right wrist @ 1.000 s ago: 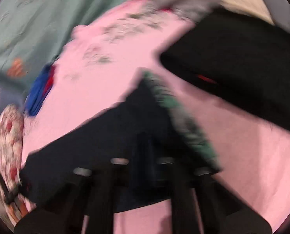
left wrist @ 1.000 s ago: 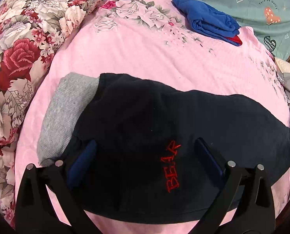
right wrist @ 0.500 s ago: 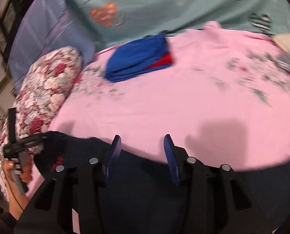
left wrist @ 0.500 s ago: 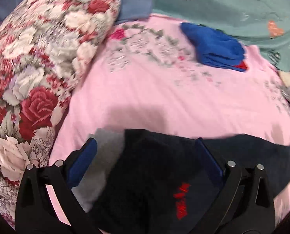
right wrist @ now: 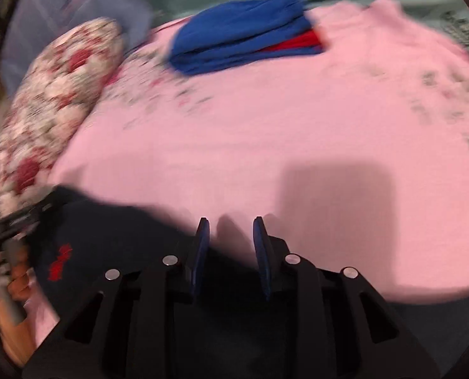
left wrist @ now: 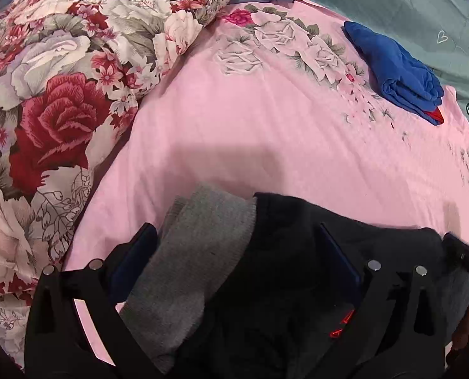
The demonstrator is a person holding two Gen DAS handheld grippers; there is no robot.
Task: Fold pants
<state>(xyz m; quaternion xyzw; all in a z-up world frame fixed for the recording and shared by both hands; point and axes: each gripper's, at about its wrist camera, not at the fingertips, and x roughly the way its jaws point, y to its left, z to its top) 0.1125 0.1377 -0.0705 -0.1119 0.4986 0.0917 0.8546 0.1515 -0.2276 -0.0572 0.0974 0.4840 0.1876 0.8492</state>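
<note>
Lying on pink bedsheet (left wrist: 266, 132), dark pants (left wrist: 297, 252), red lettering (right wrist: 59, 262) unreadable, both fingers spread.

The left wrist camera looks forward and down along its left claw (left wrist: 237, 252), close above the dark pants (left wrist: 297, 284) at the near edge of the pink bed (left wrist: 250, 132). The right wrist camera, blurred, sits equally low behind the right claw (right wrist: 229, 246), facing across the same bed. Both views share the floral pillow (left wrist: 60, 94) on the left, the folded blue clothes (left wrist: 395, 72) farther back, and the pants' red lettering (right wrist: 59, 262).
</note>
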